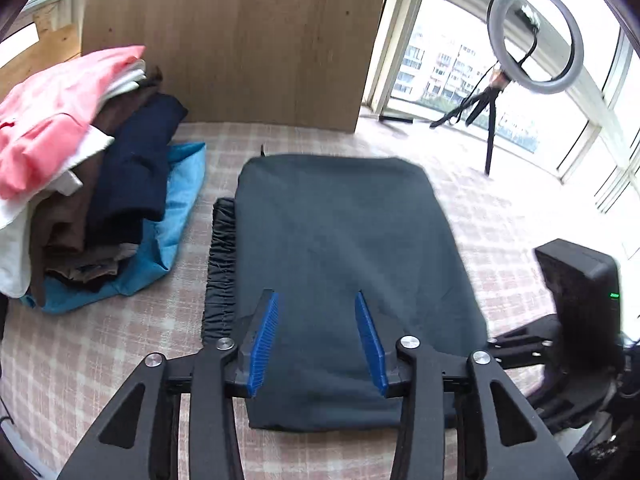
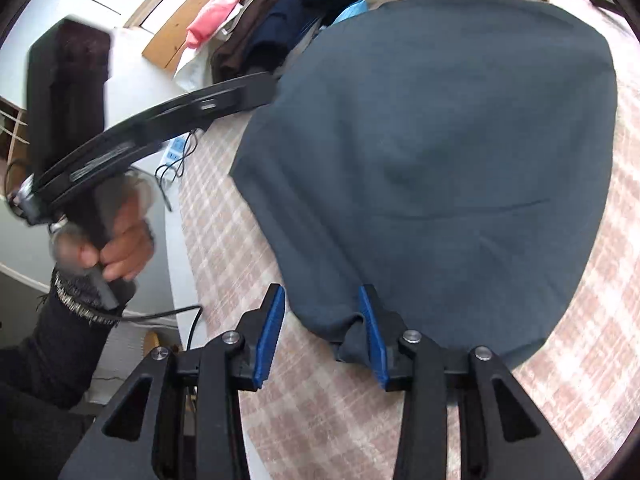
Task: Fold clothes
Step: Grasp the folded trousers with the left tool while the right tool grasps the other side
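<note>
1. Two grippers work over the checked bench [image 1: 120, 340]. The left gripper [image 1: 316, 336] hovers part open above the near end of the dark folded garment [image 1: 344, 240], holding nothing.
2. The right gripper [image 2: 322, 332] is also part open; a limp corner of the garment hangs against one pad, unpinched.
3. The cloth looks soft, light and floppy, so a doubled edge or corner seems best to take hold of.
4. Farther off, a pile of folded clothes [image 1: 80, 160] sits beside the garment. No containers show.
</note>
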Tool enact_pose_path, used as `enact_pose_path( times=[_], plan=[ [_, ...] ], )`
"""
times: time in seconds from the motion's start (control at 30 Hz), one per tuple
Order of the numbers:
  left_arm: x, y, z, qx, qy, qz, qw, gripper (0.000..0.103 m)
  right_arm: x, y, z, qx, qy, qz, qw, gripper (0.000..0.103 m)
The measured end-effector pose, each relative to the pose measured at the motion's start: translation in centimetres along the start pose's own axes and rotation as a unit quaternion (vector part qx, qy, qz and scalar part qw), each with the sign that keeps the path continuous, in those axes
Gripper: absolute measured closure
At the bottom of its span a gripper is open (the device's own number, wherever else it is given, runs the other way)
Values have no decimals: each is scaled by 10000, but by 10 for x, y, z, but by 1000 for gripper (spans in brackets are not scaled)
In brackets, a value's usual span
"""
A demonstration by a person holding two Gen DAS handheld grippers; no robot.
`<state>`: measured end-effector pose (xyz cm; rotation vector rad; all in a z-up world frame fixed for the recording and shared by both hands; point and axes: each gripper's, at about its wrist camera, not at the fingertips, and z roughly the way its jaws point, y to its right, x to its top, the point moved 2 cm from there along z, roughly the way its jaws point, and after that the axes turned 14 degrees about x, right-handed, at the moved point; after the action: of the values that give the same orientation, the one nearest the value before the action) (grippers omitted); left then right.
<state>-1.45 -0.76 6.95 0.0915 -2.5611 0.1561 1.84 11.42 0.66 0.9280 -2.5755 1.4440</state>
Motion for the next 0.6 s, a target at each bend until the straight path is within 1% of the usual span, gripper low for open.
enact_pose_path(
  times=[0.03,0.07,0.1,0.13,0.17,0.2,0.23,0.27,0.3,0.33,0.37,0.4,0.47,0.53,0.6],
  plan=[
    [-2,-5,7,134,-102,-36,9999,63,-4,-3,-3,85,-111,-68,9999,65],
    [-4,-10,15,268,-204,-72,9994,65,-5,-4,-16,196,-79,-122,9997,65],
    [-6,-15,22,402,-306,-107,9987,63,-5,-5,-29,307,-44,-176,9994,65],
    [-8,-20,28,522,-399,-158,9977,63,-2,1,-49,274,254,-85,9993,64],
    [-7,-31,21,461,-357,-408,9975,63,1,8,-69,238,555,8,9982,62],
    [-6,-40,13,506,-263,-580,9967,61,5,20,-88,66,948,188,9953,50],
    [-3,-48,8,554,-164,-690,9959,56,9,36,-102,-124,1298,422,9906,40],
    [0,-55,6,514,-115,-813,9953,39,12,52,-116,-314,1645,656,9837,38],
    [3,-60,10,389,-202,-918,9948,24,17,65,-118,-344,1725,834,9809,38],
    [6,-64,14,265,-289,-1023,9940,22,22,79,-120,-371,1800,1011,9778,38],
    [8,-68,19,147,-380,-1122,9928,22,27,93,-122,-398,1875,1187,9743,38],
    [10,-69,27,121,-529,-1141,9920,22,31,102,-118,-463,1859,1271,9732,38],
    [10,-67,43,206,-727,-1046,9916,22,39,120,-111,-595,1825,1436,9708,38],
    [9,-66,59,208,-916,-1010,9905,22,45,121,-110,-462,2026,1262,9700,31],
    [7,-63,71,-34,-1109,-1030,9885,21,45,121,-104,-480,2039,1212,9703,31]
  ],
)
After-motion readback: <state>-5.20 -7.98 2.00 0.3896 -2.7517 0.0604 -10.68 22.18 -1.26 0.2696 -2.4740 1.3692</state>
